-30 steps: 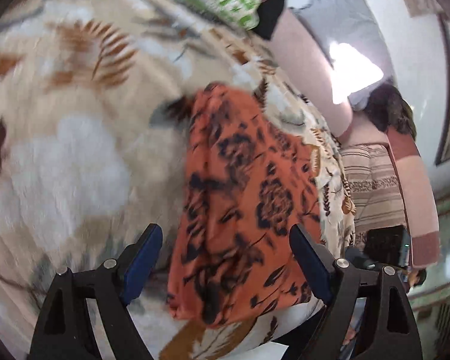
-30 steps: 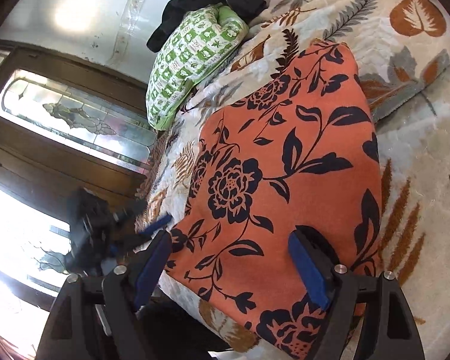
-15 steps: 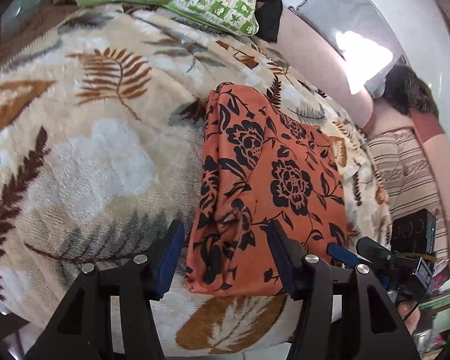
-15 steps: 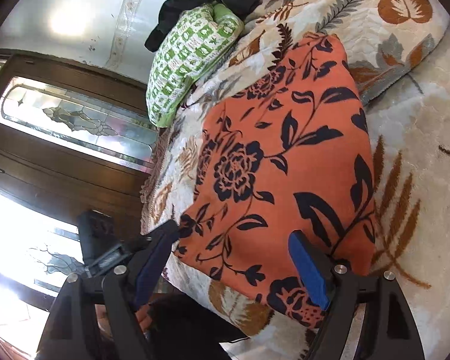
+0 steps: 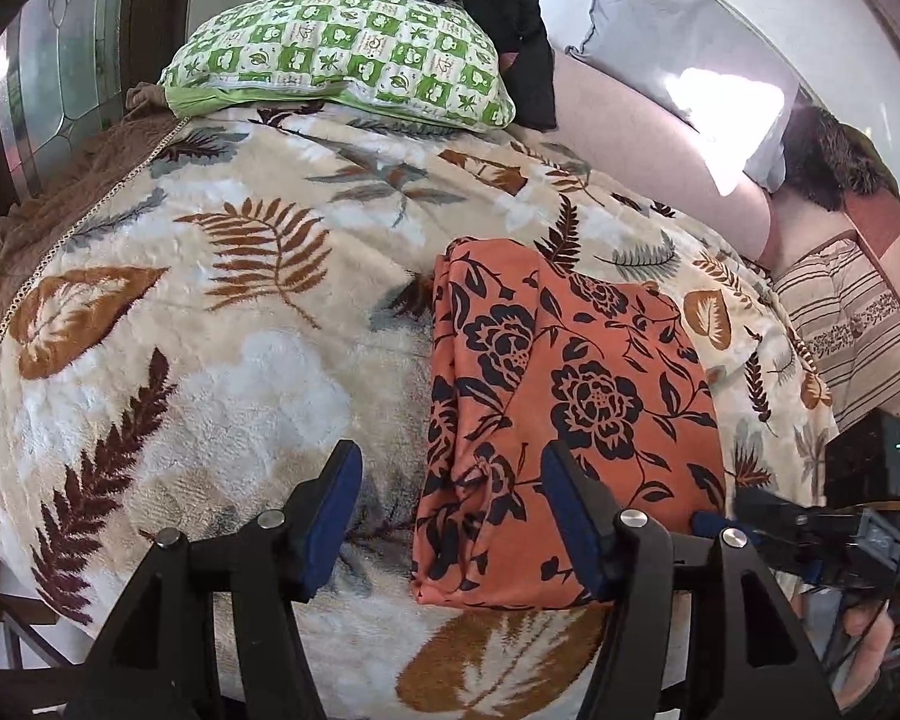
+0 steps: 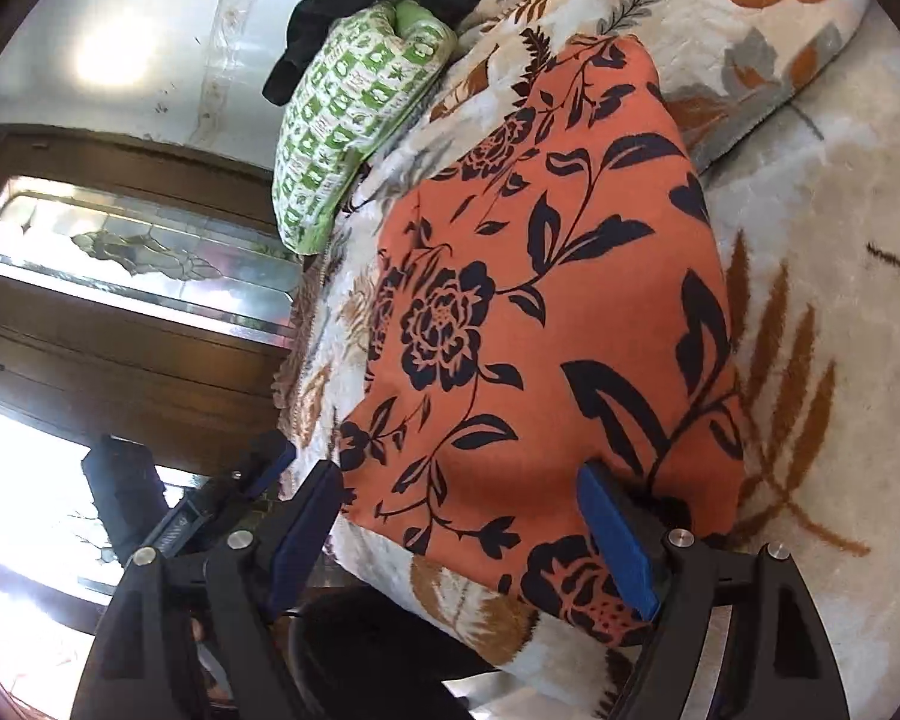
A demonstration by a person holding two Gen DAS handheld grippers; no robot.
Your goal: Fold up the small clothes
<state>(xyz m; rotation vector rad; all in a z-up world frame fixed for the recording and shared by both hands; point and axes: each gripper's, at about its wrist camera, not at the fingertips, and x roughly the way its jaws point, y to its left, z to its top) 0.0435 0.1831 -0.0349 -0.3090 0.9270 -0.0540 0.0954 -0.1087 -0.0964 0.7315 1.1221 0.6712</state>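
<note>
Between both open grippers' fingers, folded cloth [image 5: 561, 414].

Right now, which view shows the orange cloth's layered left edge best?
Left wrist: the cloth shows its stacked folds and a pucker along that edge, near the open left gripper. Right wrist shows mostly the flat top; that edge is foreshortened.
</note>
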